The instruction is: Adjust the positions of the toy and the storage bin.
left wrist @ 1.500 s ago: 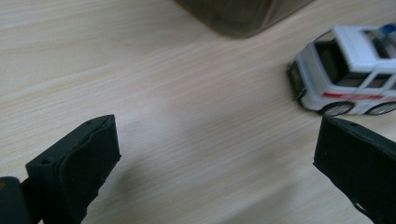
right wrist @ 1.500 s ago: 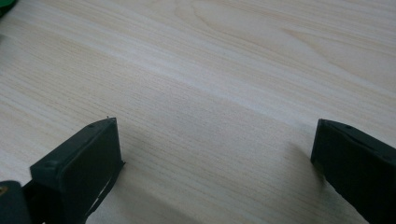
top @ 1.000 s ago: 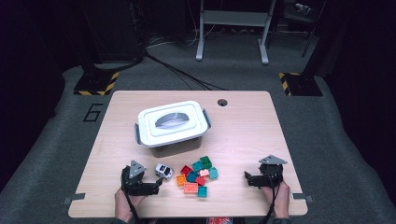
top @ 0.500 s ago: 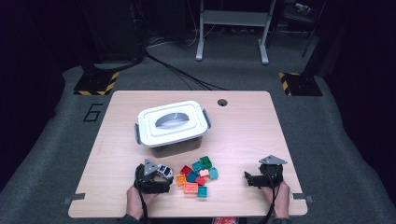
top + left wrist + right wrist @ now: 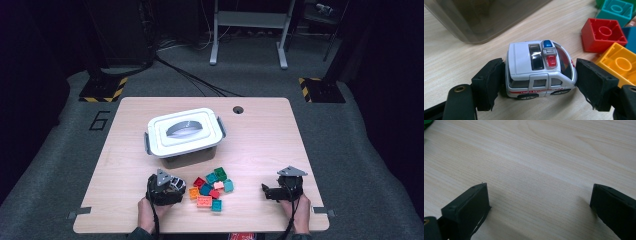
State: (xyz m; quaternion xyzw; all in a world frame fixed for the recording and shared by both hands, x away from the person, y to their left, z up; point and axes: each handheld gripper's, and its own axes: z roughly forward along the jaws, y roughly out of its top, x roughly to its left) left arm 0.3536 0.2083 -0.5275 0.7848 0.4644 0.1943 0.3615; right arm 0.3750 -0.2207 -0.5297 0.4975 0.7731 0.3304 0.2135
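Observation:
A small white toy ambulance [image 5: 540, 67] with a blue and red light bar stands on the wooden table [image 5: 260, 140], next to a pile of coloured bricks [image 5: 212, 187]. My left gripper [image 5: 540, 72] is open. Its two black jaws stand one at the ambulance's rear and one at its front. The rear jaw touches it and the front jaw is a hair off. In the high view the left gripper [image 5: 167, 187] sits at the front left of the pile. My right gripper [image 5: 270, 192] rests open on bare wood at the front right, with nothing between the jaws [image 5: 539, 202].
A white lidded box [image 5: 184, 132] with grey latches stands behind the bricks, and its dark wall [image 5: 486, 17] is close beyond the ambulance. A red brick [image 5: 602, 35], an orange brick [image 5: 620, 63] and a teal brick [image 5: 616, 10] lie just right of the ambulance.
My left gripper has moved right, toward the bricks, and now straddles the ambulance. The right gripper has stayed put.

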